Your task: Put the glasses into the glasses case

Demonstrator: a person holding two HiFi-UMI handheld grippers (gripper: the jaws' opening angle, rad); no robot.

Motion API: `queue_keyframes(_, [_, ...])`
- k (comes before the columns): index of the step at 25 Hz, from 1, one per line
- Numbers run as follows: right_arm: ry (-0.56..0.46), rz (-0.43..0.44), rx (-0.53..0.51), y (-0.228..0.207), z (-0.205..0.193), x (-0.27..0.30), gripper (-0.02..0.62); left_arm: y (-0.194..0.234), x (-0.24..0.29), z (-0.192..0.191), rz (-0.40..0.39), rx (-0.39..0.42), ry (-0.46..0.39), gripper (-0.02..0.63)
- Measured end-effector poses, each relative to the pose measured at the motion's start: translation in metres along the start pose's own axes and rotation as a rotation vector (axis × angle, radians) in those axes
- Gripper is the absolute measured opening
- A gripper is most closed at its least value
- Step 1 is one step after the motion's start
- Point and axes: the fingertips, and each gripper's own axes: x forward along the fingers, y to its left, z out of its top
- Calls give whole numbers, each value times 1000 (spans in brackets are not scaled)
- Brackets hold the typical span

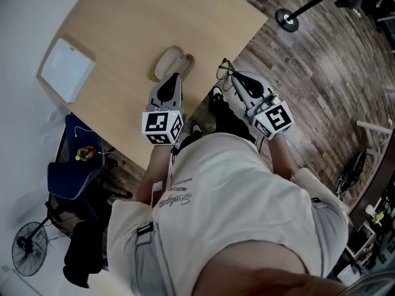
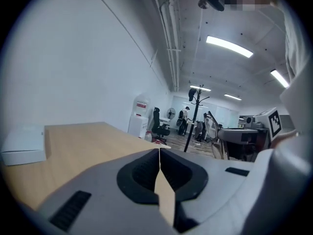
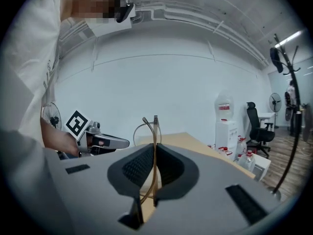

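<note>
The person wears a cream T-shirt (image 1: pixel 234 184) with dark script, lower centre; the grey left gripper (image 1: pixel 174 78) and right gripper (image 1: pixel 234 76) have black-and-white marker cubes (image 1: pixel 162 126).

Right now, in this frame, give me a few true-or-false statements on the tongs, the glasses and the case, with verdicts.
1. The right tongs are shut on the glasses. True.
2. The left tongs grip the glasses case. False: they are shut on nothing, and the case lies on the table.
3. The glasses lie inside the case. False: the right tongs hold them off to the side of it.
4. A white box lies on the table. True.
</note>
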Motion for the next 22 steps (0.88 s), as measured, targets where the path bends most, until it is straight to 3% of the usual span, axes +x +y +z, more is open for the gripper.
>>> queue_keyframes(11, [-35,370,-8,-58,20,102,9,55,18,41,373,-21,-24,17])
queue_keyframes(22, [-12,683,-34,-47,11,155,9,68,12,36,632,-99,-48,16])
